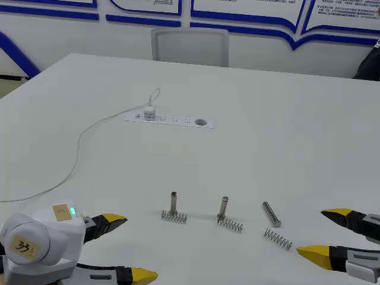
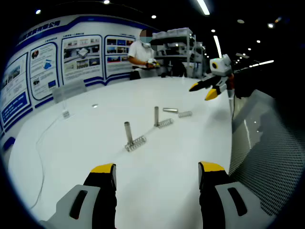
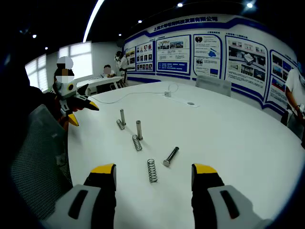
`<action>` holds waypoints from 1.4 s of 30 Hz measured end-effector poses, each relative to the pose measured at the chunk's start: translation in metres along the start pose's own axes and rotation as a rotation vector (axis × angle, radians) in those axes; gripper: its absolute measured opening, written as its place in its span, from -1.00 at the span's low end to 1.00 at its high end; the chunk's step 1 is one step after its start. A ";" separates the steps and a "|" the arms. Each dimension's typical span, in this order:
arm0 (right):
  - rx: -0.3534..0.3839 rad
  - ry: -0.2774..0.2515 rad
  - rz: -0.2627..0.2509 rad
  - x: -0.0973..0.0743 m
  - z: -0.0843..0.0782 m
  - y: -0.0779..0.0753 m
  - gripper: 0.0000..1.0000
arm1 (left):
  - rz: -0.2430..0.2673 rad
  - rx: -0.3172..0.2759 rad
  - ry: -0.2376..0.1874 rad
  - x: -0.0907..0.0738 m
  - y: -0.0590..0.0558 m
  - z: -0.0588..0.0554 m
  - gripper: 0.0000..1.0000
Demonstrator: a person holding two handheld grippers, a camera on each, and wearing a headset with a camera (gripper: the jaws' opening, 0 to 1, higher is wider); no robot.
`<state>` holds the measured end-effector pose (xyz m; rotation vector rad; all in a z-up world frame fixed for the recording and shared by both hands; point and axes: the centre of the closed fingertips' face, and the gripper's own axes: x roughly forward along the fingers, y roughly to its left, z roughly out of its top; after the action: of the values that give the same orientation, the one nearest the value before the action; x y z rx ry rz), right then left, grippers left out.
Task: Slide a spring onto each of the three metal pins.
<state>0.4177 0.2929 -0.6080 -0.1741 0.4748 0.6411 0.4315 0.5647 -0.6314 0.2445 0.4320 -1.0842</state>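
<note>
Two metal pins stand upright on the white table: the left pin (image 1: 173, 202) (image 2: 128, 132) (image 3: 122, 116) and the middle pin (image 1: 223, 206) (image 2: 156, 116) (image 3: 139, 129). A third pin (image 1: 271, 214) (image 2: 170, 110) (image 3: 170, 156) lies flat. A loose spring lies flat by each pin: left spring (image 1: 174, 217) (image 2: 136, 142), middle spring (image 1: 230, 224) (image 3: 137, 142), right spring (image 1: 277, 238) (image 3: 152, 170). My left gripper (image 1: 130, 247) (image 2: 157, 168) is open, low and left of the pins. My right gripper (image 1: 323, 233) (image 3: 153, 169) is open, just right of the right spring. Both hold nothing.
A white power strip (image 1: 169, 120) with a plug and a thin cable (image 1: 77, 157) lies further back on the table. A grey chair (image 1: 190, 46) stands behind the far edge. People stand at benches beyond the table (image 2: 143, 52).
</note>
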 end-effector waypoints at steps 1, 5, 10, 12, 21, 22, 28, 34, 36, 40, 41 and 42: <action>0.003 0.001 -0.003 0.000 0.000 0.000 0.29 | -0.002 0.000 0.000 0.000 0.000 -0.001 0.43; 0.013 0.012 -0.012 -0.001 -0.004 0.000 0.27 | -0.008 -0.002 0.000 0.002 0.000 -0.003 0.42; 0.018 0.029 -0.019 -0.002 -0.009 0.001 0.25 | -0.016 -0.001 -0.002 0.003 -0.001 -0.002 0.42; 0.019 0.028 -0.022 -0.003 -0.007 0.000 0.24 | -0.016 0.001 -0.006 0.003 0.000 -0.001 0.42; 0.035 0.043 -0.042 -0.002 -0.006 -0.002 0.18 | -0.016 -0.002 -0.014 0.003 0.000 -0.001 0.41; 0.038 0.048 -0.044 -0.001 -0.007 -0.003 0.17 | -0.016 -0.002 -0.014 0.003 -0.001 -0.001 0.41; 0.055 0.074 -0.051 0.003 -0.006 -0.008 0.05 | -0.011 -0.009 -0.014 0.003 -0.001 -0.002 0.40; 0.057 0.087 -0.074 0.012 0.010 -0.022 -0.11 | -0.005 -0.011 -0.015 0.003 0.000 -0.001 0.39; 0.057 0.098 -0.076 0.018 0.013 -0.025 -0.16 | -0.003 -0.011 -0.016 0.003 -0.001 0.000 0.39; 0.064 0.137 -0.083 0.032 0.015 -0.030 -0.25 | -0.001 -0.011 -0.014 0.002 -0.003 -0.001 0.39; 0.069 0.140 -0.084 0.035 0.015 -0.031 -0.26 | 0.000 -0.011 -0.014 0.002 -0.003 -0.001 0.39; 0.081 0.158 -0.093 0.038 0.013 -0.033 -0.26 | 0.001 -0.012 -0.014 0.001 -0.003 -0.001 0.39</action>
<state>0.4696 0.2910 -0.6148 -0.1703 0.6400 0.5180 0.4292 0.5627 -0.6331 0.2265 0.4252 -1.0814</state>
